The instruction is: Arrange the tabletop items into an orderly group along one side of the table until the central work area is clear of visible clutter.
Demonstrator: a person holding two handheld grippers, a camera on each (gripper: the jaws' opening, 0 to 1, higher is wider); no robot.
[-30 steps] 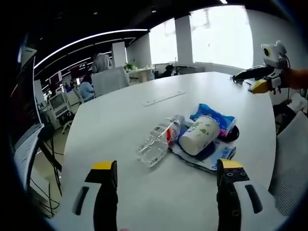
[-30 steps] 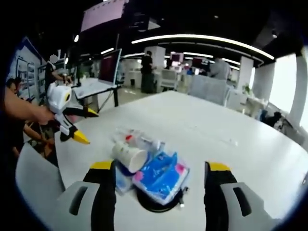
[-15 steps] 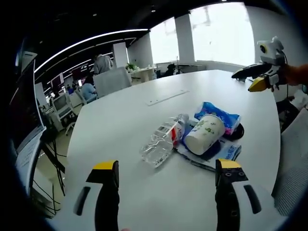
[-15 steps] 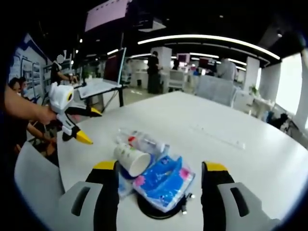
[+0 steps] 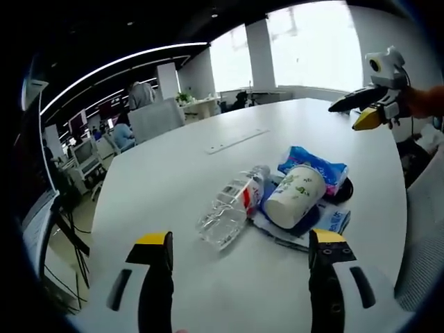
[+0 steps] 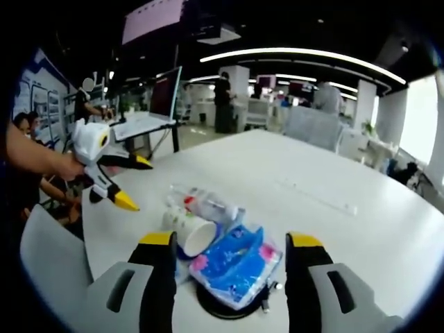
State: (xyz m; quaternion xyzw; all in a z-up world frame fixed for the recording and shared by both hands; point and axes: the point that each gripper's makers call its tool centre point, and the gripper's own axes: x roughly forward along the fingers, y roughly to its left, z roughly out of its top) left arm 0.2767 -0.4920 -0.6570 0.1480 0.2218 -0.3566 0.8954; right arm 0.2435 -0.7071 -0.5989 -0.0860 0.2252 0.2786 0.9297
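Note:
A heap of clutter lies on the white table. It holds a clear plastic bottle on its side, a white paper cup tipped over, a blue tissue pack, a black round item and flat blue-white packets. My left gripper is open, short of the heap. In the right gripper view the same cup, bottle and tissue pack lie just ahead of my open right gripper. The right gripper hangs over the far table edge. The left gripper is held by a hand.
A long flat strip lies farther along the table. Office chairs, desks and people stand beyond the table. A monitor on a stand is at the left, and a grey chair back is near me.
Both views shifted slightly as the hands moved. The right gripper has edged closer to the heap. The items on the table lie where they were.

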